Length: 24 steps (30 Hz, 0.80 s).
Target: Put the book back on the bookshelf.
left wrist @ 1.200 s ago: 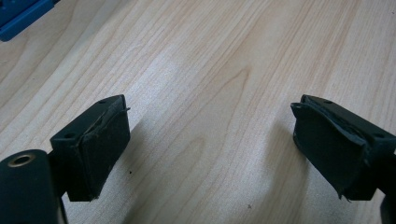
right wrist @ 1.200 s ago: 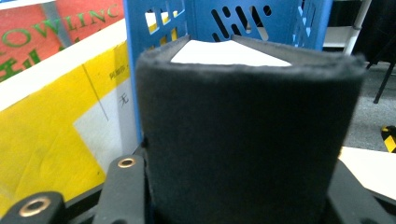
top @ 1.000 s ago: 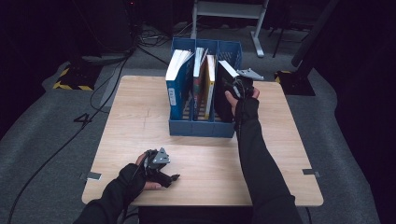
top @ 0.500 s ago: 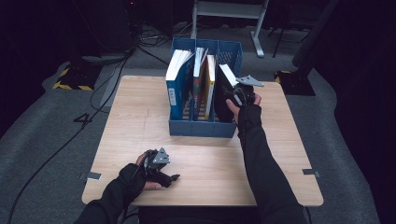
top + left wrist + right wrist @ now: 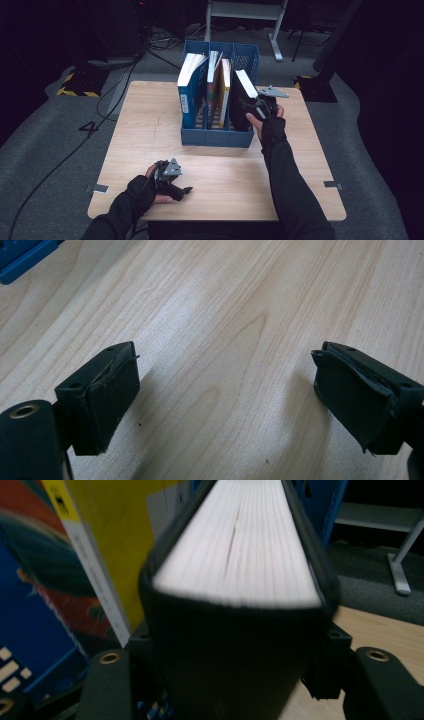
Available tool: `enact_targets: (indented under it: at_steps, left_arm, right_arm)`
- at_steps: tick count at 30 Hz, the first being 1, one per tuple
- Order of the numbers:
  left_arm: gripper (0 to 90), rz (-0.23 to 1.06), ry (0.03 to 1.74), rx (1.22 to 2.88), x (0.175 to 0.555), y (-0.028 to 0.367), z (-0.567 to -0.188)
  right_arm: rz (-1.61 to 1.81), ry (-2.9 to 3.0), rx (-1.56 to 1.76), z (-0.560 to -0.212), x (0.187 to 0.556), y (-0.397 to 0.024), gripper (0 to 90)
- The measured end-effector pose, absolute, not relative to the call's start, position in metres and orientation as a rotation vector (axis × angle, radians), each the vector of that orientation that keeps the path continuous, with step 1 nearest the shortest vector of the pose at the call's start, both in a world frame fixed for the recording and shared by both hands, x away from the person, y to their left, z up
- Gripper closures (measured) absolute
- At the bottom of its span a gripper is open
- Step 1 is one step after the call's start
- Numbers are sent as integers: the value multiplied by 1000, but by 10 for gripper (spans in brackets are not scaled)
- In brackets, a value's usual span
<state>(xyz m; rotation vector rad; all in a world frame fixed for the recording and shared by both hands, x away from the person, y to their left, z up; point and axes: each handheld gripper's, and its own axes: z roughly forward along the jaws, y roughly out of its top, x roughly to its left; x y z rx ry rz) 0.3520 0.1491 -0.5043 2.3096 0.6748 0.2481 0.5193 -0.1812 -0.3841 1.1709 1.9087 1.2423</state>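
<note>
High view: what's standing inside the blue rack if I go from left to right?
In the blue rack: blue book → colourful book → yellow book → black book, with the right tool at it.

In the right gripper view the black book [image 5: 235, 630] is blurred and cut off by the bottom edge, hiding where the right tool [image 5: 235, 680] meets its covers. The yellow book [image 5: 125, 530] beside it runs past the top edge, its print too blurred to read. In the high view the rack [image 5: 217, 137] hides the books' lower ends.
</note>
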Motion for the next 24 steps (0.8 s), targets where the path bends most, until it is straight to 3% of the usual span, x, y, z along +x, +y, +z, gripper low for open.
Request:
enact_targets:
  at_steps: [6,10,12,24]
  left_arm:
    - [115,249,675,2311,352,149,-504]
    - [114,247,670,2313,352,149,-504]
    - [114,245,672,2312,352,149,-504]
    - [113,244,672,2312,353,149,-504]
  right_arm:
    - [1182,1967,1132,-394,498,-193,395]
    - [1145,2011,1117,-404,494,-195,438]
    - [1155,2034,1109,-409,494,-195,503]
    - [1103,2066,1117,-413,501,-174,494]
